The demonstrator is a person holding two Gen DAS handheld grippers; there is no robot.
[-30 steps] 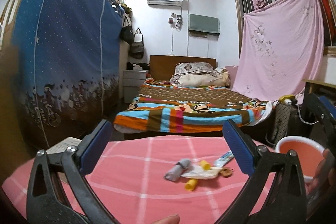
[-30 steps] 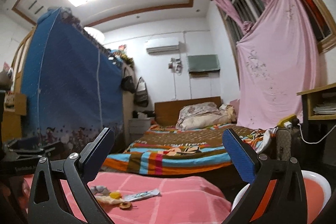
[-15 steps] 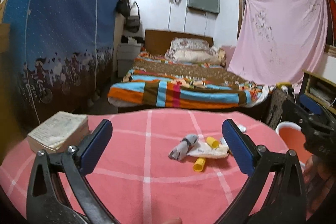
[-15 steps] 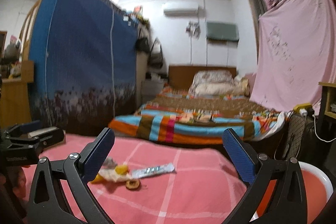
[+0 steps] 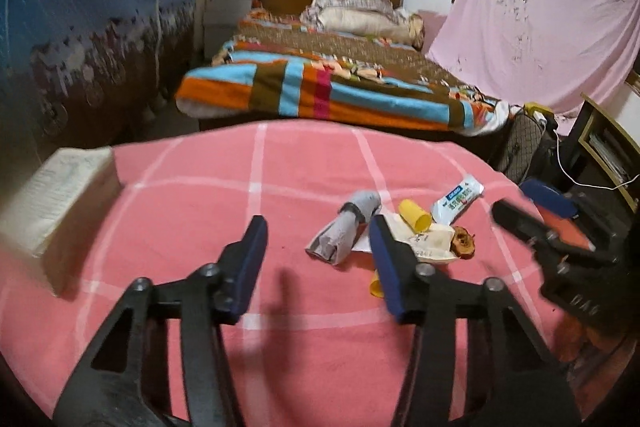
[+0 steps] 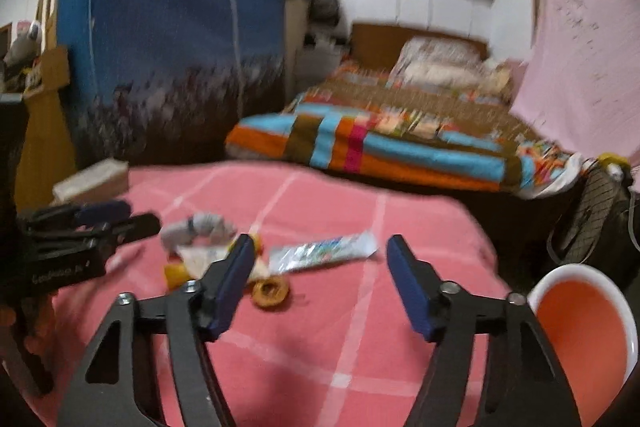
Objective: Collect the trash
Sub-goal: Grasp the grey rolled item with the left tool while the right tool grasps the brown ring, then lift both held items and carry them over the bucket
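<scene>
Trash: a small heap on the pink checked cloth (image 5: 304, 163), just ahead of the left gripper (image 5: 318, 241) and to the right of its fingers; ahead-left of the right gripper (image 6: 320, 259)
Grey wrapper (image 5: 348, 227): a crumpled roll with a dark band round it, nearest the left gripper's right finger; long axis runs from near-left to far-right in the left wrist view
Yellow caps: one short yellow cylinder (image 5: 416, 215) lies on its side beyond the right finger, open end toward far-left; a second yellow piece (image 5: 376, 287) is partly hidden behind that finger
White paper (image 5: 424, 243): flat, printed, under the cap
Brown ring (image 6: 272, 289): a round, dried-looking scrap at the heap's near edge, just ahead of the right gripper's left finger
Sachet (image 6: 324, 253): a long white printed packet lying flat, long axis across the right wrist view, slightly raised at the right end; it lies ahead of the gap between the right gripper's fingers
Left gripper: jaws have just been closing, half apart, nothing between them, above the cloth
Right gripper: jaws have just been closing, still apart, nothing gripped
Basin (image 6: 584, 331): orange inside, white rim, just right of the right gripper
Book (image 5: 60, 211): thick, pale, well left of the left gripper
Room: a bed (image 5: 340, 83) with striped blanket beyond the cloth, a blue curtain (image 5: 80, 7) far left, a pink sheet (image 5: 540, 35) far right
</scene>
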